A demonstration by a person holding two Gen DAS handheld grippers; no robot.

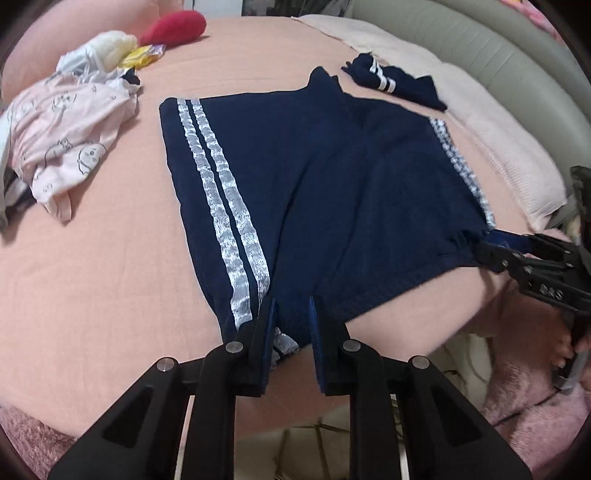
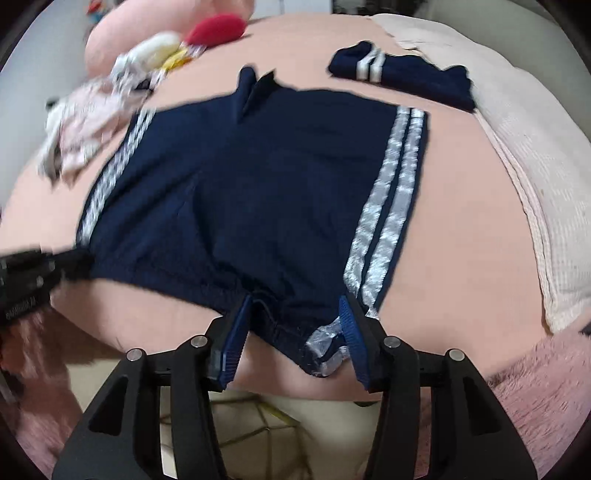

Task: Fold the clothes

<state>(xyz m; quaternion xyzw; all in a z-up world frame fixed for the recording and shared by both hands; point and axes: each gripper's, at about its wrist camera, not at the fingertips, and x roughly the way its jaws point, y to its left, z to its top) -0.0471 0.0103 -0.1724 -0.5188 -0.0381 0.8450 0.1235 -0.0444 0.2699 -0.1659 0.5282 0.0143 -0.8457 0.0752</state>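
The shorts [image 1: 314, 177] lie spread flat in the middle of the bed [image 1: 92, 266], waistband toward the near edge, leg hems toward the far side. Both grippers sit at the waistband corners. The left gripper [image 1: 291, 317] straddles its corner by the white stripes; the jaws stand apart with cloth between them, and the pads do not seem to press on it. The right gripper [image 2: 295, 317] straddles the other corner the same way, jaws wider, the crumpled stripe end lying loose between them.

I judge this the start of folding the shorts: they are laid out and smoothed, and no fold is made yet. The next move calls for both jaws to close firmly on the waistband corners, taking both layers, then a lift together and a carry toward the far hems so the shorts halve evenly. An uneven lift would skew the fold, and a shallow bite could slip off the slick stripe cloth.

Counted:
- shorts being folded: one, with two white stripes down each side
- sock [image 1: 391, 83]: one small navy piece with white bands beyond the shorts; it may be a pair bundled, I cannot tell
- pile [image 1: 62, 147] of unfolded clothes at the far left: one heap, a pink printed garment on top, others under it too tangled to count
- toys [image 1: 173, 27]: one red, one cream beside it
- blanket [image 1: 498, 140]: one, pale, along the right edge
- grippers: two
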